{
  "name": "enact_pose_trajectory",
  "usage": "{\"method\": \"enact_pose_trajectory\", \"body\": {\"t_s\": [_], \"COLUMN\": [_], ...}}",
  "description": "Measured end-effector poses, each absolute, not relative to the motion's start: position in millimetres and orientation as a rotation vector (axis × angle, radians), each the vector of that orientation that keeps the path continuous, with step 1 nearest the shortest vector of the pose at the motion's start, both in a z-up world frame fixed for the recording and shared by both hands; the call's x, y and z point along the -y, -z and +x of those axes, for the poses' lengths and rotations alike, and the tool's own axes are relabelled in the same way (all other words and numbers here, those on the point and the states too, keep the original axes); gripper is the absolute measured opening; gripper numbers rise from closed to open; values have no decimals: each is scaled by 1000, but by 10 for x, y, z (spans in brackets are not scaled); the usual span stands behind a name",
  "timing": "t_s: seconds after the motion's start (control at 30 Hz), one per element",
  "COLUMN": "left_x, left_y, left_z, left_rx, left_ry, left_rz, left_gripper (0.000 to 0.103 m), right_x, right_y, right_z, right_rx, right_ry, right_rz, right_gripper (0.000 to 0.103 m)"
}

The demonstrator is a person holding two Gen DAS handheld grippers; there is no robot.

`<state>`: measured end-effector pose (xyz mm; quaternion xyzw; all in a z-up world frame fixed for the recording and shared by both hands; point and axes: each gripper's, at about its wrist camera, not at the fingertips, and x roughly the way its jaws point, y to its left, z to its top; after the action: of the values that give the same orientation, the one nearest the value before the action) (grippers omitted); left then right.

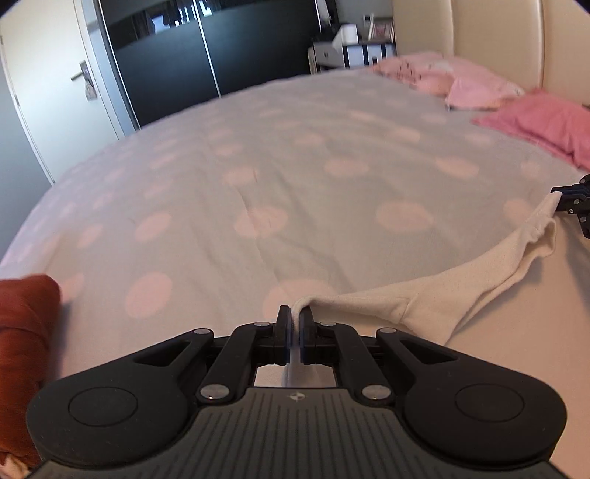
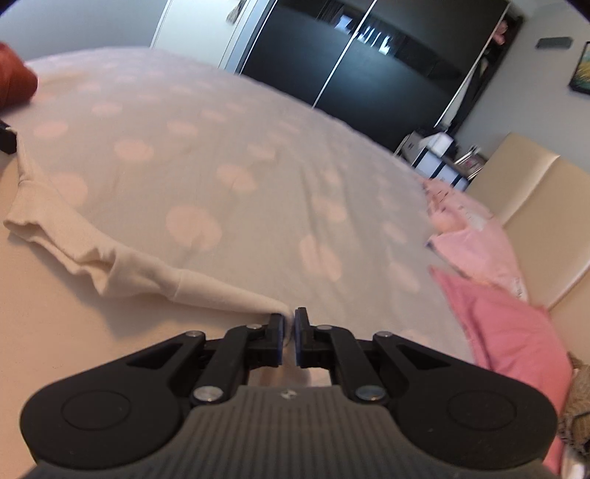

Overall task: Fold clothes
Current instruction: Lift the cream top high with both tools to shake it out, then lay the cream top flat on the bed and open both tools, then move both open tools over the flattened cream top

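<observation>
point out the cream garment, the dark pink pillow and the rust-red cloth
cream garment (image 1: 424, 306): left wrist view, on the flat fabric beside the neckline.
dark pink pillow (image 2: 509, 331): right wrist view, on the middle of its face.
rust-red cloth (image 1: 25, 331): left wrist view, on its bunched middle.

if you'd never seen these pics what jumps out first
A cream garment strung between the two grippers, low over the spotted bedspread: the left gripper is shut on one end, the right gripper on the other. Pink pillows lie by the headboard, and a rust-red cloth sits at the left edge.
</observation>
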<state>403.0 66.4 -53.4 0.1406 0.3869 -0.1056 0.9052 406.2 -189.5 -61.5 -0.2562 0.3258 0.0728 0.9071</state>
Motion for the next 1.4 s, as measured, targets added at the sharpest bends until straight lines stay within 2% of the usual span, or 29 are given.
{"method": "enact_pose_trajectory", "body": {"t_s": [0.23, 0.27, 0.33, 0.37, 0.4, 0.43, 0.47, 0.57, 0.6, 0.67, 0.83, 1.0, 1.27, 1.37, 1.4], "left_x": [-623, -619, -645, -665, -685, -704, -708, -659, -606, -444, -75, -66, -351, -586, -668], "left_y": [899, 911, 876, 843, 783, 719, 647, 485, 466, 502, 809, 1025, 497, 238, 170], "left_z": [4221, 4223, 4235, 4242, 4224, 4203, 4173, 4093, 4075, 4050, 4133, 4324, 3968, 3728, 3630], "left_rx": [-845, -836, -831, -829, -811, -791, -765, -760, -767, -775, -819, -839, -802, -796, -800], "left_ry": [233, 234, 234, 236, 233, 229, 224, 315, 360, 424, 497, 454, 433, 389, 369], "left_rz": [300, 300, 272, 251, 239, 228, 227, 185, 173, 183, 209, 175, 240, 251, 245], "left_gripper": [4, 4, 14, 20, 31, 38, 41, 37, 31, 29, 28, 28, 28, 33, 37], "right_x": [1998, 2013, 2054, 2079, 2105, 2128, 2150, 2185, 2167, 2074, 1776, 1658, 1966, 2227, 2319], "right_y": [1029, 1037, 1002, 955, 909, 850, 790, 623, 591, 605, 816, 1003, 553, 343, 296], "right_z": [4274, 4269, 4310, 4305, 4300, 4280, 4258, 4174, 4158, 4161, 4243, 4373, 4194, 3963, 3866], "right_rx": [-751, -751, -755, -752, -750, -738, -725, -694, -697, -716, -768, -796, -831, -841, -848], "right_ry": [-182, -184, -182, -183, -184, -185, -187, -232, -265, -322, -419, -413, -416, -383, -371], "right_rz": [-500, -492, -463, -449, -436, -423, -409, -340, -302, -260, -225, -232, -179, -186, -188], "right_gripper": [9, 13, 18, 27, 34, 36, 37, 34, 20, 11, 11, 10, 13, 14, 14]}}
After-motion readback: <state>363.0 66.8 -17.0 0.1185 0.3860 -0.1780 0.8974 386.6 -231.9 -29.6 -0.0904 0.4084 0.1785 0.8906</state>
